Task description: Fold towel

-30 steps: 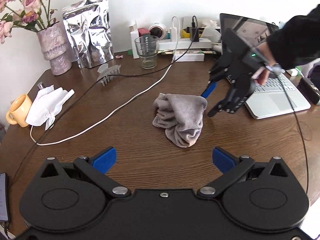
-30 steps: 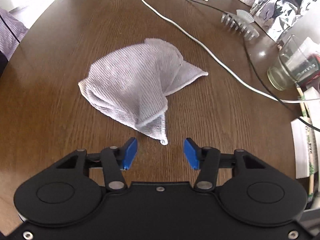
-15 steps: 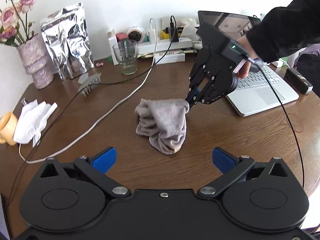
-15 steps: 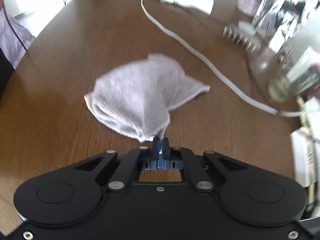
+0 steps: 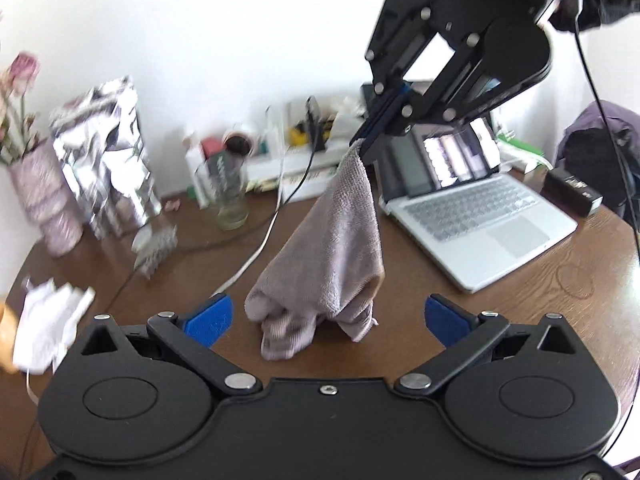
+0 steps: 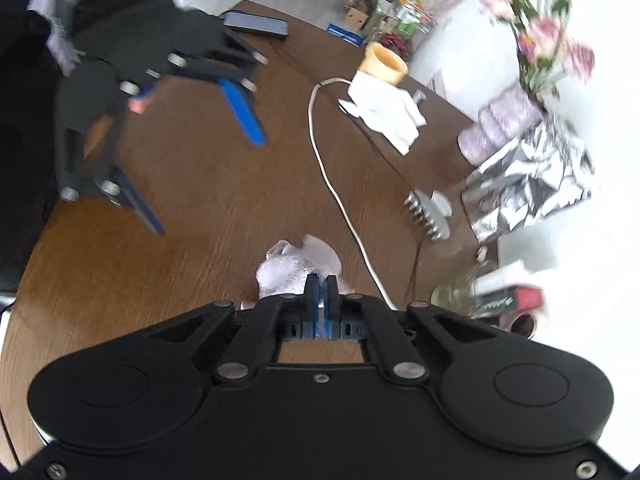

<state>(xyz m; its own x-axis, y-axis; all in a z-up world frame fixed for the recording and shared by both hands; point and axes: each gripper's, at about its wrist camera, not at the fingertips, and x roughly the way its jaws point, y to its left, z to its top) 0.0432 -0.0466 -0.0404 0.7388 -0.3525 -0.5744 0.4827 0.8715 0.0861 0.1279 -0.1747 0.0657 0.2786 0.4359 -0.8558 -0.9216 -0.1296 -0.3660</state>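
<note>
A grey towel (image 5: pixel 328 248) hangs from my right gripper (image 5: pixel 362 140), which is shut on one corner and holds it up above the wooden table (image 5: pixel 520 320). The towel's lower end still bunches on the table. In the right wrist view the towel (image 6: pixel 296 268) shows just beyond the shut right gripper (image 6: pixel 320 288). My left gripper (image 5: pixel 326 316) is open and empty, low over the table right in front of the towel's lower end. It also shows in the right wrist view (image 6: pixel 200 152), open.
An open laptop (image 5: pixel 476 208) sits at the right. A white cable (image 5: pixel 256 256), a drinking glass (image 5: pixel 228 192), a foil bag (image 5: pixel 108 160), a hair clip (image 5: pixel 156 248), a vase (image 5: pixel 44 200) and crumpled tissue (image 5: pixel 48 320) lie at the left and back. A phone (image 6: pixel 256 24) lies at the table's edge.
My right gripper closed on the towel's corner and lifted it well above the table, so the towel now hangs stretched. My left gripper stayed open and came closer to the towel.
</note>
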